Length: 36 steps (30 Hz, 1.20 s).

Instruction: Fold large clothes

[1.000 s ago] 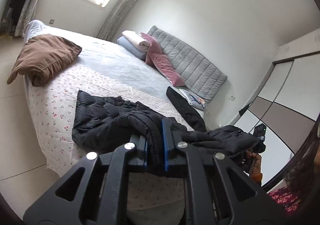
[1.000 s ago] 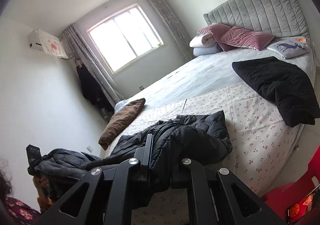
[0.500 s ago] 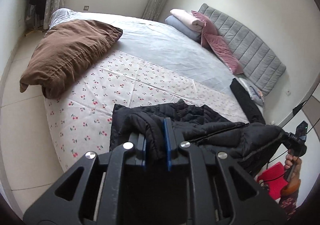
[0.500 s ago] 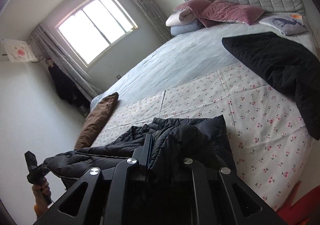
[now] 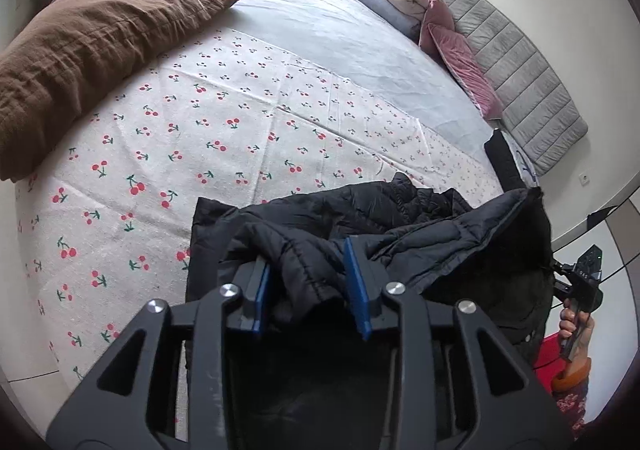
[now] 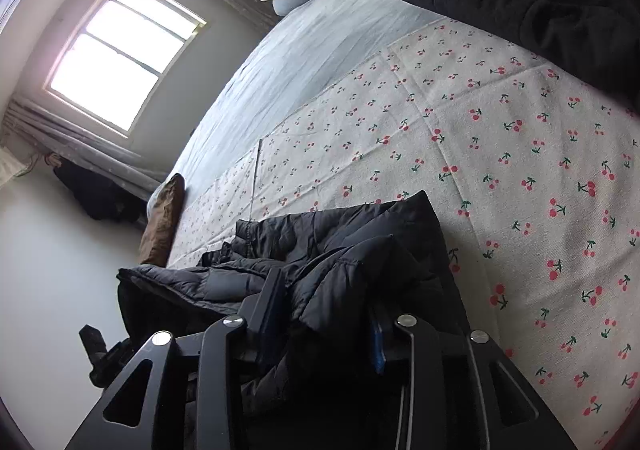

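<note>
Letting go of the jacket on the bed

Opening both sets of fingers now. Left gripper [image 5: 306, 292]: blue pads parting, a puffy fold of the black quilted jacket [image 5: 360, 218] loose between them. Right gripper [image 6: 328, 314]: same, jaws widening around a bunched edge. Jacket lies crumpled near the bed's close edge on the cherry-print sheet [image 5: 224, 118], set down here, I judge, for flat room to fold. Fabric slick, padded, stitched in channels. Brown pillow [image 5: 92, 38] well apart.

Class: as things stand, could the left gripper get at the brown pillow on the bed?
Probably yes. The left gripper is opening around the black puffer jacket, and only bare cherry-print sheet separates it from the brown pillow.
</note>
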Motion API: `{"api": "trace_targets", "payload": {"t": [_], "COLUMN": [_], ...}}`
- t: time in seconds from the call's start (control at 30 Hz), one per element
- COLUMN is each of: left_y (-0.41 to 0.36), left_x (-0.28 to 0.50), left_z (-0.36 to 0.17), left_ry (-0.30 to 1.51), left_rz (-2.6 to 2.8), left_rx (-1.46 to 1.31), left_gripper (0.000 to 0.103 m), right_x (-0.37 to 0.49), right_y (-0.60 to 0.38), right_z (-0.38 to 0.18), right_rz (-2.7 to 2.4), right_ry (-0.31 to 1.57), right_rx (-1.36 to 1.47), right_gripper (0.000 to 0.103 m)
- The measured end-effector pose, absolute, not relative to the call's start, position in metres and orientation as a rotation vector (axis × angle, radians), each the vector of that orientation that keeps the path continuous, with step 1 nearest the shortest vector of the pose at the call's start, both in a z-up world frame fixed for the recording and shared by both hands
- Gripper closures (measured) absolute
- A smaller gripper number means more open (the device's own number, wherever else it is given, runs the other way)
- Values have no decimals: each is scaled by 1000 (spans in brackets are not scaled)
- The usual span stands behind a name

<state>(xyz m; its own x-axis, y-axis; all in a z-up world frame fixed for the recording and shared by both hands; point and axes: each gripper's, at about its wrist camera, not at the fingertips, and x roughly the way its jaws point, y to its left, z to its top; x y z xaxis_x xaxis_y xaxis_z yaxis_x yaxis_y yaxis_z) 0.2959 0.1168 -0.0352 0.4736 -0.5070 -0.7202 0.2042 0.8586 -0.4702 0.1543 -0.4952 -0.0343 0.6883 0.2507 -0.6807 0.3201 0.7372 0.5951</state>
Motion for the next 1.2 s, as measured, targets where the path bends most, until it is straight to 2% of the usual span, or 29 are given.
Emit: {"api": "trace_targets", "payload": {"t": [0.07, 0.13, 0.2, 0.33, 0.5, 0.63, 0.77, 0.87, 1.0, 1.2], "left_y": [123, 131, 136, 126, 74, 38, 17, 13, 42, 91], "left_x": [291, 282, 272, 249, 228, 222, 240, 266, 295, 302], "left_z": [-26, -11, 2, 17, 1, -21, -26, -16, 1, 1], "left_ry": [980, 933, 875, 870, 977, 1071, 1087, 992, 806, 813], "left_rz": [-480, -454, -457, -519, -620, -692, -696, -637, -371, -306], "left_rx": [-382, -388, -367, -273, 5, 145, 190, 166, 76, -8], "left_gripper": [33, 19, 18, 17, 17, 17, 17, 17, 17, 17], "right_x": [146, 137, 127, 115, 132, 156, 185, 207, 224, 208], "right_y": [-495, -493, -484, -439, -356, -312, -302, -309, -344, -409], "right_z": [-23, -9, 4, 12, -15, -33, -29, -16, 3, 10], "right_rz": [-51, -73, -55, -17, 58, 59, 73, 43, -87, -175], "right_ry": [816, 808, 811, 889, 1069, 1112, 1102, 1030, 927, 863], "right_rx": [731, 678, 617, 432, 135, -40, -24, 14, 123, 285], "right_gripper": [44, 39, 38, 38, 37, 37, 37, 37, 38, 37]}}
